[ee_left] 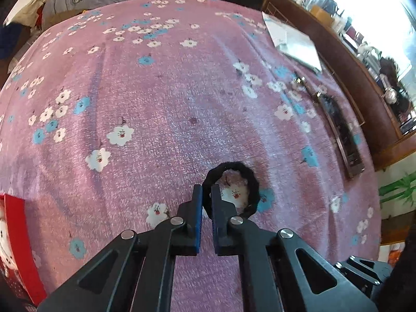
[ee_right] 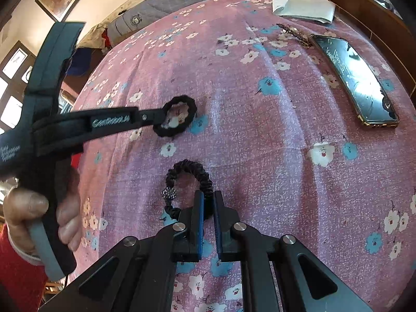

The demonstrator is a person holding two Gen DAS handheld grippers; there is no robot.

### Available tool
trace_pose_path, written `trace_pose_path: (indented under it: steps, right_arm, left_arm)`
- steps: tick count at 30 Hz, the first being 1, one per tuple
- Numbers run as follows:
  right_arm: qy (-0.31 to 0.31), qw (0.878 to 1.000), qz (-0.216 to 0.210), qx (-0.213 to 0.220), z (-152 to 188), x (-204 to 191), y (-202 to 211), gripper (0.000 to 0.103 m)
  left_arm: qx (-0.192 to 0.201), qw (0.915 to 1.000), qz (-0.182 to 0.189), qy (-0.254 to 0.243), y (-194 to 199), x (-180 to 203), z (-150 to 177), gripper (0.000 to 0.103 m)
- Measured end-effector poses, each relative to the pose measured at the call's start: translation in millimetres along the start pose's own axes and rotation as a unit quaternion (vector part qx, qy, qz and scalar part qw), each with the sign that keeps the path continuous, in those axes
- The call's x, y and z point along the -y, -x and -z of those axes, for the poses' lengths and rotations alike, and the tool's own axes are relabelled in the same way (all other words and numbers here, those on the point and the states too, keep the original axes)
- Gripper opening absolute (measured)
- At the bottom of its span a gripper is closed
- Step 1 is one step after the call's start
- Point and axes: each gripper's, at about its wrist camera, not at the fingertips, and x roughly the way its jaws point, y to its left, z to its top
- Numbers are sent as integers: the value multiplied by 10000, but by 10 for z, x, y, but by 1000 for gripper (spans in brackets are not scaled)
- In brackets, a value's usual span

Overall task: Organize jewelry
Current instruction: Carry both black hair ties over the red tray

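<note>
A plain black hair tie (ee_left: 251, 179) lies on the pink flowered cloth (ee_left: 156, 104), and my left gripper (ee_left: 206, 191) is shut on its near-left edge. The right wrist view shows this same hair tie (ee_right: 192, 110) held at the tip of the left gripper (ee_right: 159, 117), which a hand (ee_right: 26, 208) grips. Nearer to me in that view lies a ruffled black scrunchie (ee_right: 187, 167) with a sparkly bead (ee_right: 169, 193). My right gripper (ee_right: 207, 195) is shut on its right side.
A phone (ee_right: 356, 83) lies face up at the right, with a beaded hair clip (ee_right: 293, 33) and a white packet (ee_right: 301, 6) beyond it. A red box (ee_left: 15, 234) sits at the left edge. A wooden headboard (ee_left: 364, 98) borders the right side.
</note>
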Motion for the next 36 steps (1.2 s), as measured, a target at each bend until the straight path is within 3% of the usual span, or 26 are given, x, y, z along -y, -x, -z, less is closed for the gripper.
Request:
trace_pose_path:
  steps: [6, 16, 23, 31, 36]
  right_arm:
    - [-48, 9999, -17, 121, -39, -25, 102, 8]
    - [19, 9988, -141, 459, -75, -261, 437, 8]
    - [184, 9968, -403, 661, -103, -669, 570, 8]
    - [645, 9929, -693, 714, -52, -1369, 627, 8]
    - [1110, 9883, -784, 691, 13, -1864, 696, 8]
  left_arm:
    - [270, 9994, 191, 137, 442, -88, 52, 5]
    - [866, 9946, -21, 579, 1426, -460, 416, 6]
    - [1180, 9848, -431, 1198, 2009, -1003, 768, 6]
    - [1542, 9640, -1486, 1573, 2581, -1578, 1170, 6]
    - [1673, 9548, -1549, 1906, 2828, -1824, 1304, 6]
